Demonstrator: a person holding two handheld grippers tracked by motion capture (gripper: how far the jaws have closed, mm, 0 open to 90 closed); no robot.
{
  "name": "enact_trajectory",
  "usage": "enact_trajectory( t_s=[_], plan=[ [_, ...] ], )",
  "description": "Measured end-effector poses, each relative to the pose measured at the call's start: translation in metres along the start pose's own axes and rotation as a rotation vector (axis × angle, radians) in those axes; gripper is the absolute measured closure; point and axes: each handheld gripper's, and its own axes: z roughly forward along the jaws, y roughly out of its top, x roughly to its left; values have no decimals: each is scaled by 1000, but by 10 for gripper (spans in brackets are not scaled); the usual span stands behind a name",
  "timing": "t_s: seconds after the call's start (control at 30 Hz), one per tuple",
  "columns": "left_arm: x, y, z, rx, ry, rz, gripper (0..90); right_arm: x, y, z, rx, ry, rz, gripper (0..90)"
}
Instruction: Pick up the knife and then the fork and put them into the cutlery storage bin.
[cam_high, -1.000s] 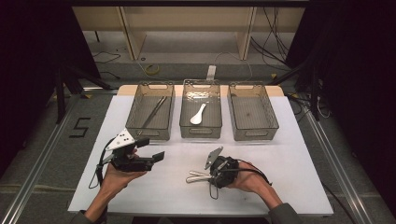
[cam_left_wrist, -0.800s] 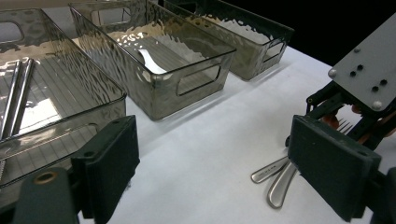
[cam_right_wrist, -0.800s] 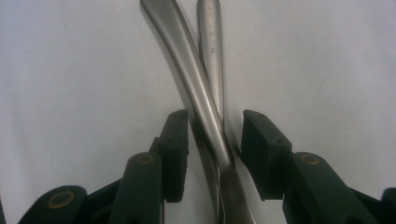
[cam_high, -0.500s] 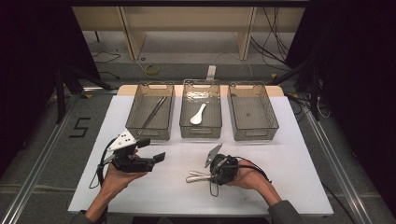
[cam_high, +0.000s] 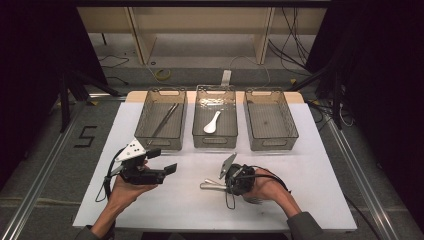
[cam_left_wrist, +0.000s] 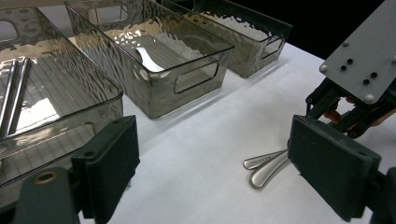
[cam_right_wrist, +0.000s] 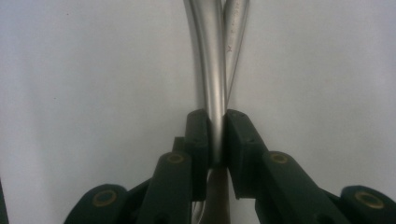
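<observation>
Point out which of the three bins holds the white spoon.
The middle bin: the white spoon lies in it. The left bin holds metal chopsticks; the right bin is empty.

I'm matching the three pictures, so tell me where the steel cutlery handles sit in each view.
High view: low centre, steel cutlery handles poking left from the right tongs.
Left gripper view: lower right, on the white table.
Right gripper view: top centre, one pinched; tongs just closed further.
Shared landmark: right tongs.

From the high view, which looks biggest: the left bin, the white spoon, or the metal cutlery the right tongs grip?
1. Left bin, by far the largest.
2. Metal cutlery: partly hidden under the right tongs, so unsure against the spoon.
3. White spoon, in the middle bin.
</observation>
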Motion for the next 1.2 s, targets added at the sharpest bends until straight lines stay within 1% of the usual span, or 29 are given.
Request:
enact_trajectory(
  t_s=[0.03,0.2,0.27,0.37,0.4,0.43,0.5,0.57,0.6,0.67,0.7,0.8,0.83,0.87,0.9,0.93,1.03,1.13,1.2],
  plan=[
    [0,0,0,2,-1,2,159,0,0,0,0,3,8,802],
    [0,0,0,0,0,-2,160,1,1,-2,14,-6,-20,804],
    [1,1,0,-2,1,-5,160,2,1,-2,12,-14,-13,805],
    [1,1,-1,-6,0,-7,160,3,1,-4,15,-24,-15,805],
    [1,1,-1,-9,0,-8,160,3,2,-5,16,-34,-24,806],
    [1,1,-1,-9,0,-9,160,3,2,-6,9,-37,-26,807],
    [1,1,-1,-7,-1,-10,161,2,2,-9,10,-45,-23,807],
    [1,1,-1,-6,1,-10,161,1,0,-11,5,-56,-3,808],
    [1,1,-1,-11,0,-14,161,0,0,-11,-1,-65,-6,808],
    [1,1,-1,-12,-2,-17,162,-1,-1,-14,-9,-76,9,808],
    [1,1,-1,-12,-1,-16,162,-2,-2,-15,-12,-81,3,808],
    [2,1,-1,-15,0,-20,163,-4,-3,-19,-28,-97,23,809],
    [2,1,-1,-15,0,-23,163,-5,-3,-21,-32,-106,23,809],
    [2,1,-1,-12,3,-20,164,-7,-4,-25,-41,-128,40,809],
    [2,1,-2,-11,5,-19,164,-7,-4,-25,-41,-128,40,809],
    [2,1,-2,-12,5,-22,164,-9,-6,-29,-46,-135,43,809],
    [3,1,-2,-19,4,-32,164,-19,-12,-47,-98,-156,95,809],
    [3,1,-2,-24,4,-35,164,-27,-18,-55,-130,-175,127,809],
    [3,1,-2,-25,6,-35,164,-31,-21,-57,-137,-182,144,809]
  ],
)
